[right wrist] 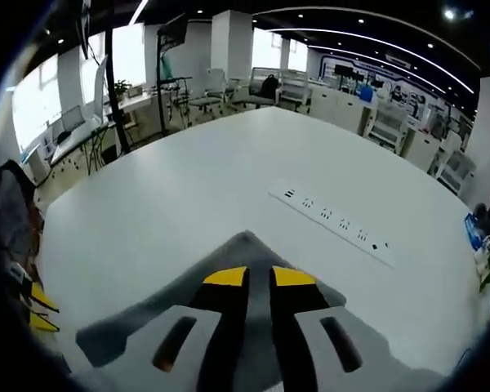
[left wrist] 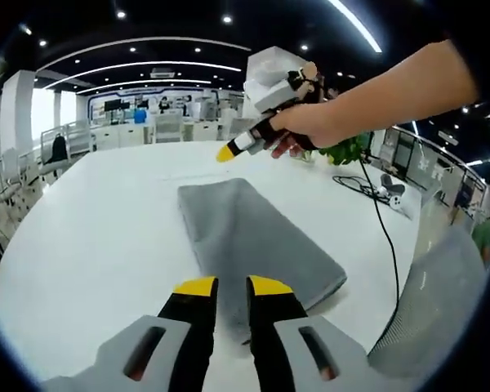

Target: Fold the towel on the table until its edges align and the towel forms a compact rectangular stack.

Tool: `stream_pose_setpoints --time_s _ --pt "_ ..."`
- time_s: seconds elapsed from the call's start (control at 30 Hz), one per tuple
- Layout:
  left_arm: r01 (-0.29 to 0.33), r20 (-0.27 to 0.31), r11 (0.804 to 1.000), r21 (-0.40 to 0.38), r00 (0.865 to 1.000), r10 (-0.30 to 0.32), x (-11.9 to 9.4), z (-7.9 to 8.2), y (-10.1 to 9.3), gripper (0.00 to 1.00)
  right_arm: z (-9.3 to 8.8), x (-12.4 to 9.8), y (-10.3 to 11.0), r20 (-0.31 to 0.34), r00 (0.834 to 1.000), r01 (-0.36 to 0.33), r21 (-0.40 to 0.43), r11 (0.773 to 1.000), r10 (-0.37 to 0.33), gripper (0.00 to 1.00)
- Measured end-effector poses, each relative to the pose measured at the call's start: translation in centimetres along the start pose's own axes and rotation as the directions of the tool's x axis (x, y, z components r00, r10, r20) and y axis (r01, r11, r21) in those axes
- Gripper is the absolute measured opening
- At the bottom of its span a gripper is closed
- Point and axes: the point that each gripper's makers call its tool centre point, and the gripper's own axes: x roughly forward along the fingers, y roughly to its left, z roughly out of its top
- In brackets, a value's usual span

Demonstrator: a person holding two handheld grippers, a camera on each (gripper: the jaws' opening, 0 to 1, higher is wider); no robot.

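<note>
A grey towel [left wrist: 257,237] lies folded into a long flat rectangle on the white table [left wrist: 98,229]. In the left gripper view my left gripper [left wrist: 233,286] hovers over the towel's near end, its yellow-tipped jaws shut with only a thin slit and nothing in them. A hand [left wrist: 310,122] holds my right gripper [left wrist: 227,153] in the air above the towel's far end, its yellow tip closed. In the right gripper view my right gripper [right wrist: 260,276] is shut above a corner of the towel [right wrist: 245,243]. The left gripper [right wrist: 37,310] peeks in at the left edge.
A recessed socket strip [right wrist: 335,220] runs across the table beyond the towel. A black cable [left wrist: 384,220] and a green plant [left wrist: 347,151] sit at the table's right side. A grey mesh chair back [left wrist: 437,302] stands at the near right. Desks and chairs fill the room behind.
</note>
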Motion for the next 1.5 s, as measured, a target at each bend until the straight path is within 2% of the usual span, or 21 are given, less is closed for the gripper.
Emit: stream_pose_setpoints --time_s 0.2,0.43,0.57,0.7,0.9,1.0,1.07,1.13,1.27,1.5 --pt "0.014 0.003 1.0 0.028 1.0 -0.014 0.3 1.1 -0.2 0.15 -0.1 -2.4 0.4 0.018 1.0 0.003 0.012 1.0 -0.004 0.08" --pt "0.028 0.015 0.998 0.048 0.999 -0.028 0.5 2.4 -0.1 0.15 -0.6 -3.9 0.1 0.039 0.999 0.005 0.034 0.999 -0.007 0.06" --pt "0.03 0.021 0.998 0.055 0.999 -0.031 0.5 3.0 0.0 0.15 -1.1 -4.7 0.3 0.024 1.0 -0.008 0.041 0.999 0.007 0.0" --pt "0.035 0.022 0.998 0.059 0.999 -0.036 0.3 3.6 0.1 0.14 -1.4 -5.6 0.6 0.026 1.0 -0.012 0.036 0.999 0.011 0.0" --pt "0.048 0.012 0.995 0.089 0.999 -0.049 0.6 4.2 0.2 0.14 -2.4 -6.6 0.8 0.039 0.999 -0.015 0.08 0.997 0.012 0.0" --pt "0.07 0.014 0.995 0.069 0.997 -0.071 0.7 4.8 0.3 0.14 -2.8 -7.6 1.5 0.045 0.999 -0.02 0.089 0.996 0.016 0.0" --pt "0.072 0.009 0.993 0.092 0.997 -0.073 0.8 5.2 0.5 0.14 -2.8 -7.9 1.5 0.047 0.999 -0.022 0.09 0.996 0.018 0.0" --pt "0.082 0.009 0.993 0.091 0.997 -0.083 0.9 5.6 0.6 0.14 -2.8 -7.9 1.2 0.054 0.998 -0.021 0.093 0.995 0.017 0.0" --pt "0.09 0.006 0.992 0.085 0.996 -0.091 1.3 6.3 0.7 0.14 -3.2 -8.4 1.9 0.057 0.998 -0.036 0.099 0.994 0.031 0.0" --pt "0.111 -0.012 0.988 0.108 0.994 -0.111 2.4 6.9 0.7 0.14 -5.1 -8.8 2.4 0.044 0.998 -0.056 0.099 0.993 0.051 0.0"
